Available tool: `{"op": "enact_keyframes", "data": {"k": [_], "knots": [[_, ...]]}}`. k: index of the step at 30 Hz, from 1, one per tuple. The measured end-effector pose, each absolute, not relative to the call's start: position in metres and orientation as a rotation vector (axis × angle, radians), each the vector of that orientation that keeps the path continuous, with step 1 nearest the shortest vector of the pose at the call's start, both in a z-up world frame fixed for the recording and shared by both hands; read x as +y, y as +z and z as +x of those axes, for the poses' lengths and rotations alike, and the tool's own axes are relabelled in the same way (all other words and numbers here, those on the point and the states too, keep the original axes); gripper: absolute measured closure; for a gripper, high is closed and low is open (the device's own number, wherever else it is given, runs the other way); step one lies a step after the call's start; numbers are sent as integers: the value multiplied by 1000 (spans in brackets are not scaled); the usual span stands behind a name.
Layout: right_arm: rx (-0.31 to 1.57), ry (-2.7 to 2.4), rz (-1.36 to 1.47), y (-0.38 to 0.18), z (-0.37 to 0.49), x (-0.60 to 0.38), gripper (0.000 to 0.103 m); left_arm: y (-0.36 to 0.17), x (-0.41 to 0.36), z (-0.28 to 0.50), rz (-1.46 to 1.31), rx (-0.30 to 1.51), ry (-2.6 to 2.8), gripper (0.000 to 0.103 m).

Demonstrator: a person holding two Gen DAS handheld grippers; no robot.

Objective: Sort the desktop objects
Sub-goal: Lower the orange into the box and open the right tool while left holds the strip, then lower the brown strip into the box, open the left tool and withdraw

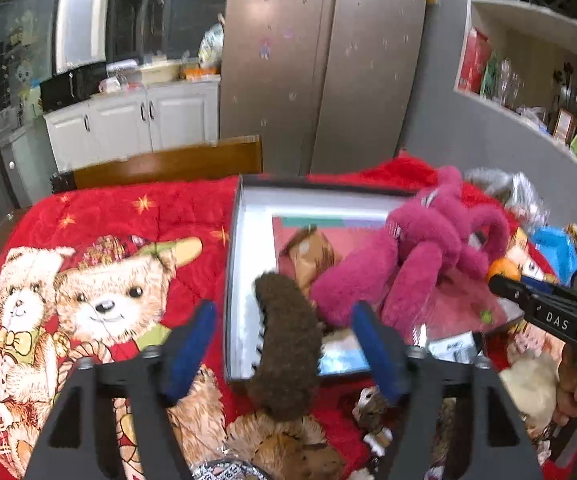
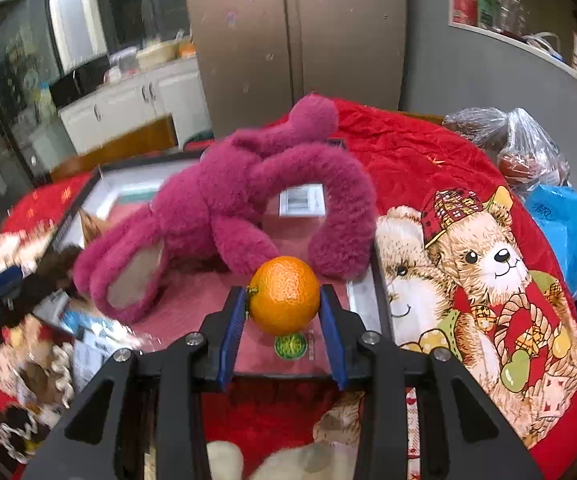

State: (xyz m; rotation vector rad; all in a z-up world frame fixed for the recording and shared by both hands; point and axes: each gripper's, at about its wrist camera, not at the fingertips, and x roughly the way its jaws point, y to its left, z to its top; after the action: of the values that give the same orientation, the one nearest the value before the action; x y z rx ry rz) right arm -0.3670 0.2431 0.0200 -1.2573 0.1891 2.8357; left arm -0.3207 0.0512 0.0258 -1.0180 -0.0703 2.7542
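Right tongs [image 2: 284,312] clamp a firm, smooth-skinned orange [image 2: 284,294] across its middle over the near edge of the open box [image 2: 362,292], where a soft magenta plush [image 2: 240,208] sprawls, while left tongs [image 1: 284,344] gape around a fuzzy brown clip [image 1: 284,344].

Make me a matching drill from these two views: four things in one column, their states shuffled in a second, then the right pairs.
1. orange
2. pink plush toy
3. brown fuzzy hair clip
4. left gripper

A. open, fingers apart
B. clamped between blue fingers
C. sprawled in the box
D. lying across the box's near rim

Pairs: 1-B, 2-C, 3-D, 4-A
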Motion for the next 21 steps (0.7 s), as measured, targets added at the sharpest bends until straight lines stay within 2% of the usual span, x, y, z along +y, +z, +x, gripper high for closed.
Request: {"op": "enact_keyframes", "data": {"k": [1,3,4,5,6,11,21], "knots": [[195,2851,-1247,23,-366,244,54,28,51,-319,-993,-70,2757,21],[225,2908,-1171,35,-359,246,23,33,53,-315,-958,-40,2757,19],[237,2921,-1148,39,-357,246,16,36,55,-314,-950,-12,2762,19],[247,2933,-1130,44,-356,247,3,37,56,-314,-947,11,2767,19],[245,2940,-1108,49,-353,246,0,39,58,-313,-948,41,2775,19],[157,2919,-1067,60,-350,244,0,46,56,-310,-924,45,2803,19],[187,2946,-1044,72,-342,245,0,63,39,-308,-911,-47,2817,19]]}}
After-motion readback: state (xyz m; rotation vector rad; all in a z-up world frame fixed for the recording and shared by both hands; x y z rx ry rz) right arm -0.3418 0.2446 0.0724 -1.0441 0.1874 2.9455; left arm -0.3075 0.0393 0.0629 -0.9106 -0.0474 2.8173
